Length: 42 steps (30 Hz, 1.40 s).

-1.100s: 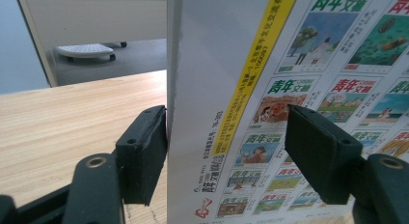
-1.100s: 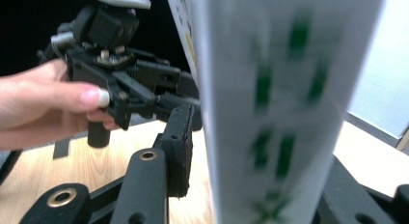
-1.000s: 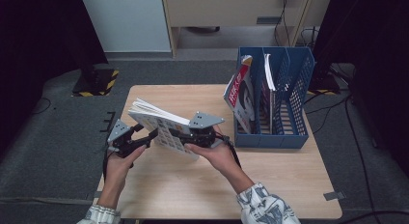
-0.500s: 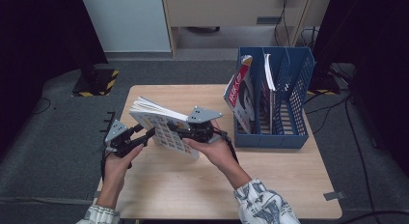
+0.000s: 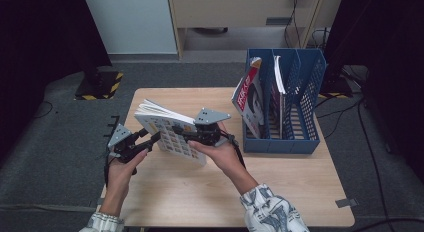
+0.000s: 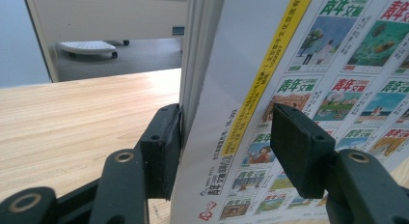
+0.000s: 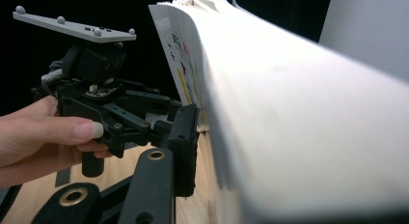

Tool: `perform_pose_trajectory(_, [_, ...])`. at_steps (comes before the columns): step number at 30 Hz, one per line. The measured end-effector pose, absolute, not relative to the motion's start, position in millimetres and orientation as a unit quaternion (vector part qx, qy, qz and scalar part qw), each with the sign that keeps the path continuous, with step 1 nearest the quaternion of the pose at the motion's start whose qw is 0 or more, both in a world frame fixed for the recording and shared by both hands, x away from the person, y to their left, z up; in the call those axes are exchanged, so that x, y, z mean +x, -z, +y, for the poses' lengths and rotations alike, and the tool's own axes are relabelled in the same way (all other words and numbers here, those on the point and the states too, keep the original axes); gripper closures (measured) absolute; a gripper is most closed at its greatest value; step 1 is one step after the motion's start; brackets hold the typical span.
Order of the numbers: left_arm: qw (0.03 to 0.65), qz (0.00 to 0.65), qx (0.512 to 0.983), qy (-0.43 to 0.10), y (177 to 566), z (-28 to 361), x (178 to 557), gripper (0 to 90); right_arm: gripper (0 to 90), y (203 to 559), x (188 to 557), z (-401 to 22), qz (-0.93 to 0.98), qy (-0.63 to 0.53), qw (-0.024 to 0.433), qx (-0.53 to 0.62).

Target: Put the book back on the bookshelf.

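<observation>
While we hold: magazine [image 5: 172, 134] upright over the table [image 5: 200, 202].
Left gripper [image 6: 224, 147]: we clamp its lower edge, jaws just narrowed.
Right gripper [image 5: 186, 137]: probably grasping it; far jaw hidden.

Thick magazine [image 5: 170, 129], picture-grid cover, held on edge above table, tilted.

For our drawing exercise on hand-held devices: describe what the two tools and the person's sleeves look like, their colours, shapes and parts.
Both tools are black linkage frames with brass-coloured pivot pins and flat, rectangular black pads. The left tool and the right tool each carry a grey three-cornered plate on top, studded with small knobs. A thin black cable trails from the left one. The sleeves are light fabric with a dark scattered print.
</observation>
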<state>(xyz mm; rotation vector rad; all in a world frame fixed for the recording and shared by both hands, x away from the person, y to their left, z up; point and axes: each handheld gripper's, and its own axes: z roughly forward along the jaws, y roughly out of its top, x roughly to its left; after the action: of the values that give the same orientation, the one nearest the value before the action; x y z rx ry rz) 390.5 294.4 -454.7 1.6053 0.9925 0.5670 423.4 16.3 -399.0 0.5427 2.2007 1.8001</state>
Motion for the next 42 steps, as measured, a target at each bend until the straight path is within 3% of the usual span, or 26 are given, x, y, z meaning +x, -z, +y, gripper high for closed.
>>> perform_pose_trajectory(7, [0.556, 0.42, 0.676, -0.239, 455.4, 294.5, 390.8, 44.4, 73.1, 398.2, 422.8, 17.1, 0.754, -0.614, 0.136, 0.187])
perform_pose_trajectory(12, [0.558, 0.429, 0.67, -0.236, 457.7, 298.8, 391.4, 39.3, 73.6, 397.7, 423.4, 16.4, 0.752, -0.614, 0.139, 0.195])
perform_pose_trajectory(32, [0.549, 0.454, 0.661, -0.237, 467.3, 312.2, 391.8, 39.2, 73.8, 393.2, 411.9, -5.7, 0.736, -0.633, 0.143, 0.194])
perform_pose_trajectory(42, [0.528, 0.465, 0.667, -0.246, 471.8, 315.1, 392.4, 31.3, 73.7, 388.8, 412.3, -15.1, 0.735, -0.629, 0.152, 0.204])
